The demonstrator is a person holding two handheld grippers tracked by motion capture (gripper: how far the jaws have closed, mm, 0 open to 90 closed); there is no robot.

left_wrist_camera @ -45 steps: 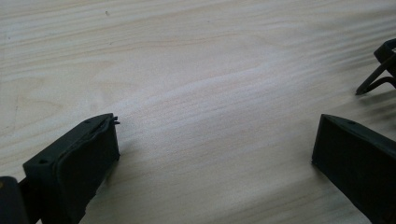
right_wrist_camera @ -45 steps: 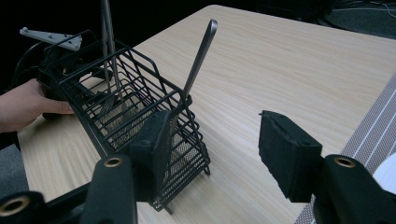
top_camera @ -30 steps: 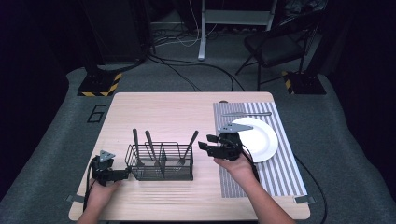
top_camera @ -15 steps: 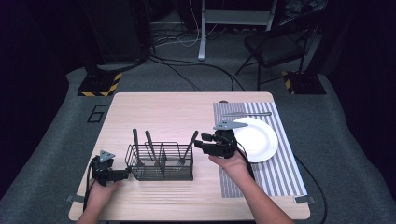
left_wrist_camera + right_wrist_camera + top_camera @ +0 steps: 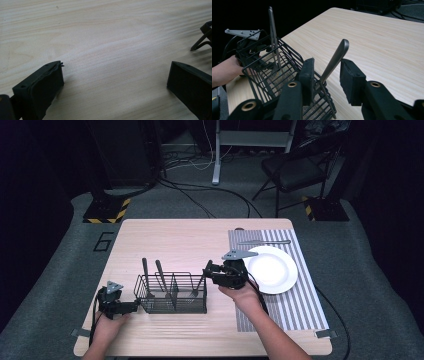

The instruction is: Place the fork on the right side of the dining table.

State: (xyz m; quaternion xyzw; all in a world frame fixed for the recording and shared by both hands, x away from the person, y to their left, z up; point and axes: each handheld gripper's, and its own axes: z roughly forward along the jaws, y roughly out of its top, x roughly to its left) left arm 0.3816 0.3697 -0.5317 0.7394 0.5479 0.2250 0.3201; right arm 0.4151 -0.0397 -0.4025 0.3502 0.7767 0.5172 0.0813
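Moved leftward from plate (image 5: 272,269): right gripper (image 5: 326,76), fingers apart, straddling utensil handle (image 5: 334,60) standing in wire caddy (image 5: 172,293) on worktop (image 5: 200,240). Advice: close squarely, lift straight. Left gripper (image 5: 112,85) open, empty.

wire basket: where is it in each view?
High view: wire basket, lower centre, between the two tools.
Left gripper view: only a bit of its frame at the right edge.
Right gripper view: left and lower centre, ahead of the jaws.
Shared landmark: the wooden table.
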